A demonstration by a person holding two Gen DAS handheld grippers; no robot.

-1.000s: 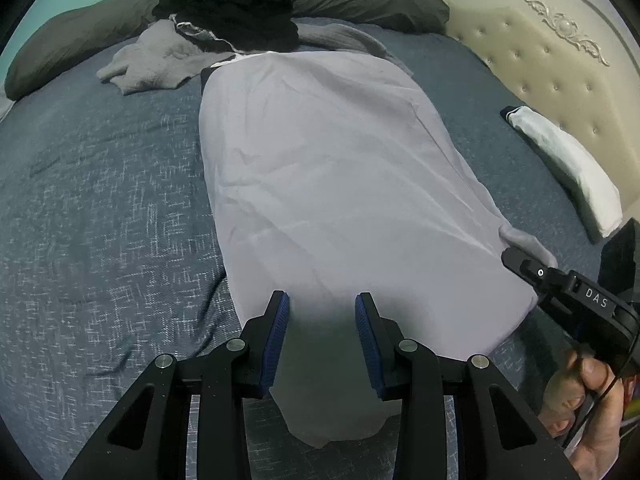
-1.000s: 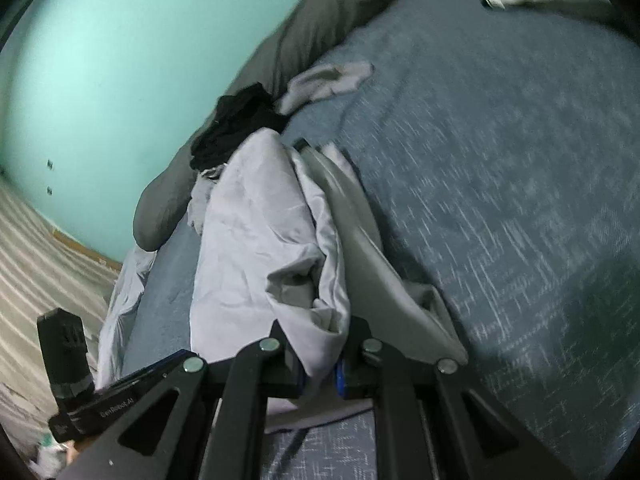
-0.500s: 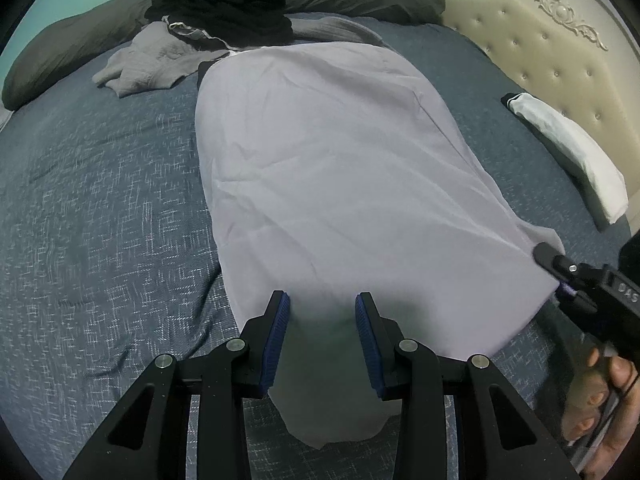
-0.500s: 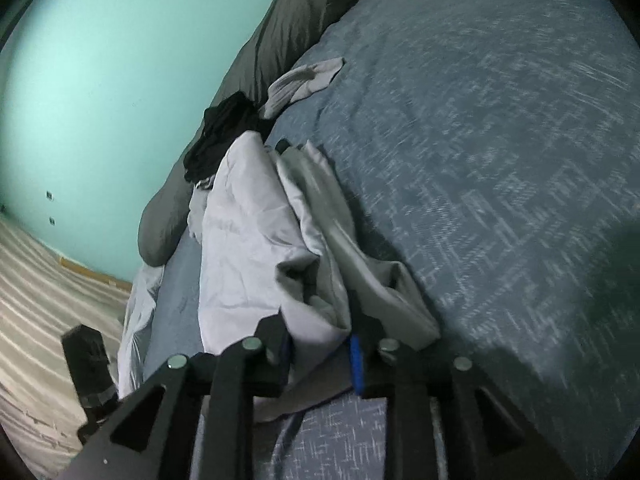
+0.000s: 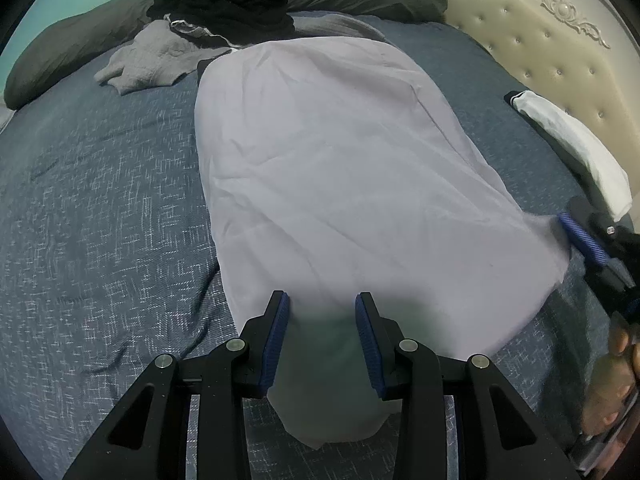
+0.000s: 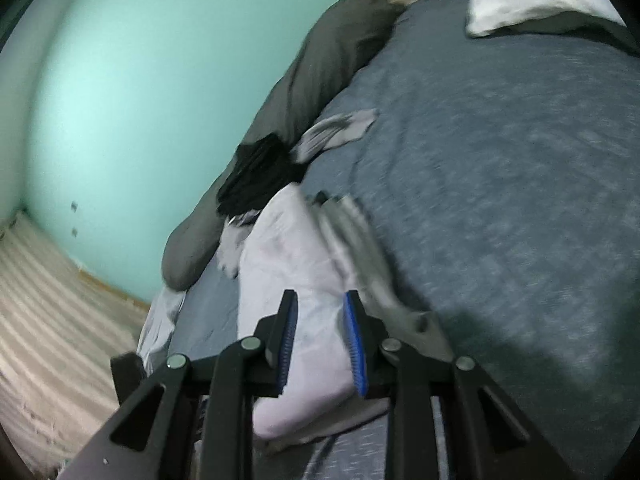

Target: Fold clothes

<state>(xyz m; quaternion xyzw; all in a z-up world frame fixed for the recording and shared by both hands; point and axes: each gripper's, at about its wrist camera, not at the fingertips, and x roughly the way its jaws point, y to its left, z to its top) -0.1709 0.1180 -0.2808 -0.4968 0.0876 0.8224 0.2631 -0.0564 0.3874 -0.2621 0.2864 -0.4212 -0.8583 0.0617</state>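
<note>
Headboard (image 5: 560, 52) shows only in left wrist view; teal wall (image 6: 140, 100) only in right. Left gripper (image 5: 322, 334) angles down, jaws parted over lilac garment (image 5: 340, 168); right gripper (image 6: 320, 340) jaws released beside its folded edge.

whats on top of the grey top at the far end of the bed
A heap of black clothes lies on the grey top, covering its far part. The lilac garment overlaps its near edge. What the heap hides cannot be seen.
</note>
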